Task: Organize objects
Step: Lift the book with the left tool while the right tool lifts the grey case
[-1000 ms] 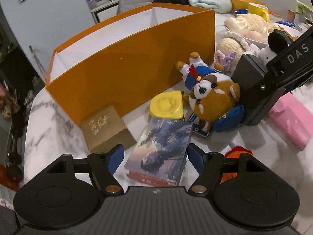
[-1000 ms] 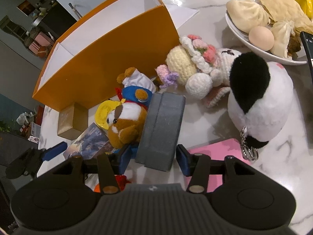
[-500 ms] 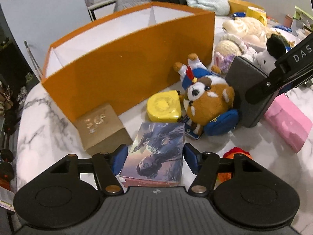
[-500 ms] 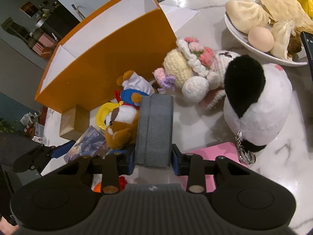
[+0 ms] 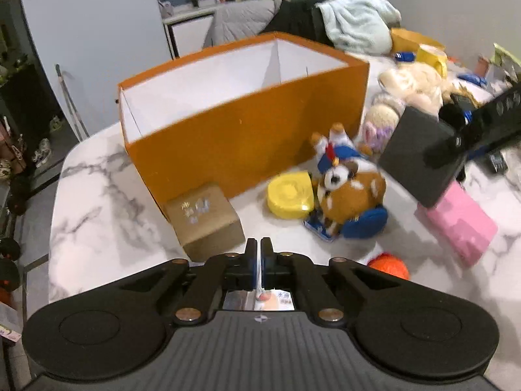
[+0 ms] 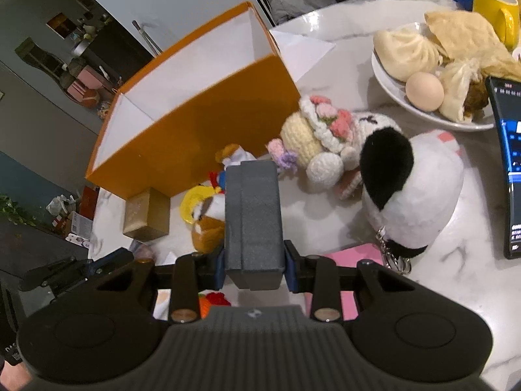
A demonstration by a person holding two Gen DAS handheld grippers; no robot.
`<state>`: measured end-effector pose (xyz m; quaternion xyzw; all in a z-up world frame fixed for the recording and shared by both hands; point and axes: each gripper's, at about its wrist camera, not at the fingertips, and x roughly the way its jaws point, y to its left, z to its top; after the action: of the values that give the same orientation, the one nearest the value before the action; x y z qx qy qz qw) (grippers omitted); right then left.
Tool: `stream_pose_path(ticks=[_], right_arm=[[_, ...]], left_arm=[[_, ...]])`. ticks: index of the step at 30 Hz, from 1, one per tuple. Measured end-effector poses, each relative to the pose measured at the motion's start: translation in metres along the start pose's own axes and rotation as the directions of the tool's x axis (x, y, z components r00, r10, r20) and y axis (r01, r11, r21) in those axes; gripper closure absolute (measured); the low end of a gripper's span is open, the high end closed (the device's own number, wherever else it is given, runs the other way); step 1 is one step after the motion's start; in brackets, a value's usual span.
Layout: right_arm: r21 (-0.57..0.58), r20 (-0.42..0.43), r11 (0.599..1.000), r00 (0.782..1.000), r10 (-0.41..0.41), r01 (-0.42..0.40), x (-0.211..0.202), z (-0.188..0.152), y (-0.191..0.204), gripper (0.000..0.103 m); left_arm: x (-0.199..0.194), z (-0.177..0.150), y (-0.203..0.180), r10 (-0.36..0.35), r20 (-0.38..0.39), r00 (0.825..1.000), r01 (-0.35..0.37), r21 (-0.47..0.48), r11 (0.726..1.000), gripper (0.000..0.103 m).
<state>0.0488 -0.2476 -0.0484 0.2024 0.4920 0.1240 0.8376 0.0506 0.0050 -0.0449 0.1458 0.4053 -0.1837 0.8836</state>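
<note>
My left gripper (image 5: 259, 244) is shut on a thin picture pack (image 5: 259, 299). Only its edge shows between the pads, plus a shiny strip under the fingers. My right gripper (image 6: 255, 262) is shut on a grey box (image 6: 254, 221), holding it above the table. In the left wrist view that grey box (image 5: 420, 153) hangs at the right, over the pink box (image 5: 456, 224). The open orange box (image 5: 244, 130) stands behind, white inside, and appears as the orange box (image 6: 195, 123) at upper left in the right wrist view.
On the marble table lie a gold-brown box (image 5: 205, 218), a yellow round case (image 5: 288, 195), a brown plush dog (image 5: 348, 195) and an orange-red toy (image 5: 389, 265). A crochet doll (image 6: 312, 140), a black-and-white plush (image 6: 413, 189), a food plate (image 6: 384, 75) and a phone (image 6: 508, 163) are at the right.
The left jaws closed on the picture pack, which has left the table. The right jaws closed on the grey box. Both grippers rose, and the grey box came up with the right one.
</note>
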Motion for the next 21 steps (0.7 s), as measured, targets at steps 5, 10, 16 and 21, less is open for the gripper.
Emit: stream_pose_path(ticks=[5,10,16,21], right_arm=[[-0.004,0.001,1.0,1.0,0.017,-0.017,-0.005,-0.004,0.003,0.067],[-0.024,0.002,0.999,1.0,0.03,-0.03,-0.009,-0.005,0.002,0.067],[0.022,-0.022,0.999,0.999,0.047,-0.047,-0.001,-0.002,-0.005,0.067],[0.01,-0.027,0.999,0.998,0.054,-0.053,-0.001,-0.005,-0.002,0.067]], left_arm=[[0.004,-0.011,0.006,0.08,-0.003,0.997,-0.08,0.065,0.995,0.047],[-0.006,-0.017,0.039,0.057,-0.01,0.998,-0.057,0.023,0.998,0.037],[0.011,-0.033,0.048,0.027,-0.073,0.997,-0.021,0.076,0.997,0.037],[0.021,-0.038,0.043,0.026,-0.117,0.993,-0.013,0.108,0.994,0.029]])
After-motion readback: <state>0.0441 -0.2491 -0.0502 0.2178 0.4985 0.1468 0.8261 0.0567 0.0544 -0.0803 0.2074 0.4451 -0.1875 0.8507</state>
